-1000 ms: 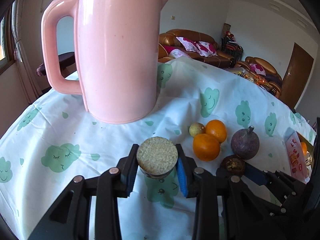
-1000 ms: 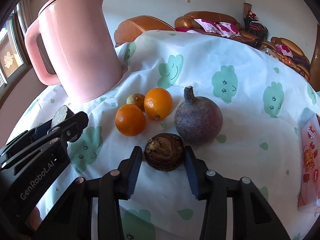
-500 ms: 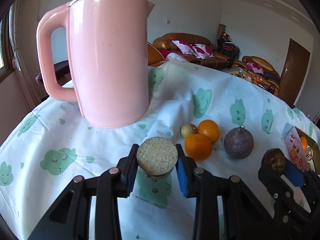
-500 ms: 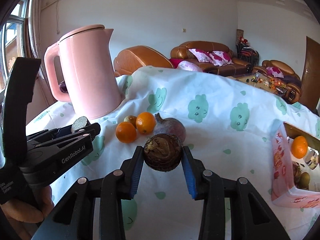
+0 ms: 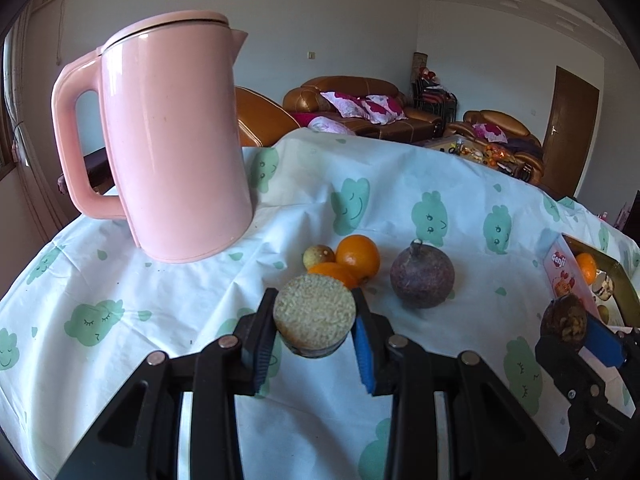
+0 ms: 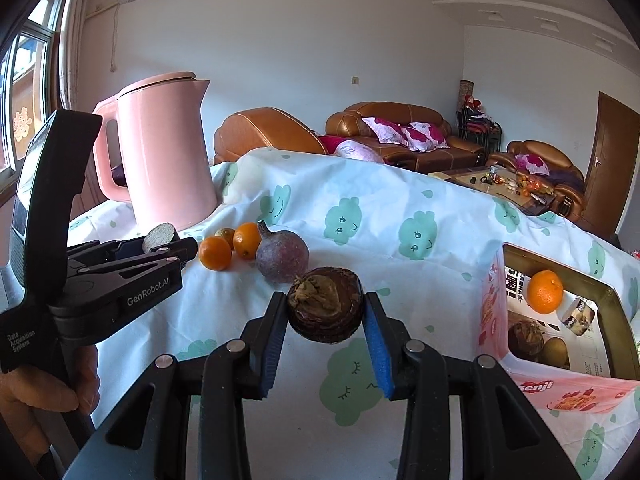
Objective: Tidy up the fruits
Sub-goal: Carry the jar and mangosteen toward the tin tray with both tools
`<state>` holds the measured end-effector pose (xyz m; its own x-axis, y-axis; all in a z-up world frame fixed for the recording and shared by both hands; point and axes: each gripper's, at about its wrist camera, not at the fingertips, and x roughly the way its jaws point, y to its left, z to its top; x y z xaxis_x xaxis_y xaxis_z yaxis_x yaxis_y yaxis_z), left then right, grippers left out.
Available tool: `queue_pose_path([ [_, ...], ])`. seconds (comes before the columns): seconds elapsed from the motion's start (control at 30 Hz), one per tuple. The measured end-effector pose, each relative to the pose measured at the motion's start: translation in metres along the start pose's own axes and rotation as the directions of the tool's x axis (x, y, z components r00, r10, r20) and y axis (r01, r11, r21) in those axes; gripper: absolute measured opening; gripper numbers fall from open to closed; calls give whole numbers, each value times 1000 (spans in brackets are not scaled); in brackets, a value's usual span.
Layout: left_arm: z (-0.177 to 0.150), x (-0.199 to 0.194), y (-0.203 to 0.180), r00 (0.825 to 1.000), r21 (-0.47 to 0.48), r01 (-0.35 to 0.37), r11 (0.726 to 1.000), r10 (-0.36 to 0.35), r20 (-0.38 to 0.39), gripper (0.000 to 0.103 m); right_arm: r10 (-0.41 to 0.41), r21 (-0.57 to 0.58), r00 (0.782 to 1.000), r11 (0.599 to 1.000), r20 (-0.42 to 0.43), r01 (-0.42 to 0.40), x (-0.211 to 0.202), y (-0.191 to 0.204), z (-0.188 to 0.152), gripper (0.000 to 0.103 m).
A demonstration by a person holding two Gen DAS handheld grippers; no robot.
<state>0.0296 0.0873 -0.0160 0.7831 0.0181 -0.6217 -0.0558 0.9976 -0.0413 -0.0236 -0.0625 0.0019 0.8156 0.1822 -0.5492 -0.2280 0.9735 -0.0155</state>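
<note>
My left gripper (image 5: 314,334) is shut on a round fruit half with a pale grainy cut face (image 5: 315,314), held above the cloth. My right gripper (image 6: 325,320) is shut on a dark brown wrinkled fruit (image 6: 325,304), also off the table; the same fruit (image 5: 564,322) shows at the right of the left wrist view. Two oranges (image 6: 215,253) (image 6: 247,239), a small yellowish fruit (image 5: 318,255) and a big purple fruit (image 6: 282,255) lie together on the cloth. The pink box (image 6: 496,300) at right holds an orange (image 6: 545,292) and other fruit.
A tall pink kettle (image 5: 172,152) stands at the back left of the table. A white cloth with green cloud prints (image 6: 400,208) covers the table. Brown sofas (image 6: 400,132) and a door (image 6: 612,164) lie beyond. A hand (image 6: 40,396) holds the left gripper.
Both grippers have lifted and drawn back from the fruit pile with their fruits. The right one swung right, bringing the pink box into its view.
</note>
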Motion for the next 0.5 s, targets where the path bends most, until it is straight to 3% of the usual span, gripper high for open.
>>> queue_pose_path([
  [0.5, -17, -12, -65, 992, 56, 118, 991, -116, -42, 36, -12, -5, 1000, 1000, 12, 12, -27, -36, -16, 41],
])
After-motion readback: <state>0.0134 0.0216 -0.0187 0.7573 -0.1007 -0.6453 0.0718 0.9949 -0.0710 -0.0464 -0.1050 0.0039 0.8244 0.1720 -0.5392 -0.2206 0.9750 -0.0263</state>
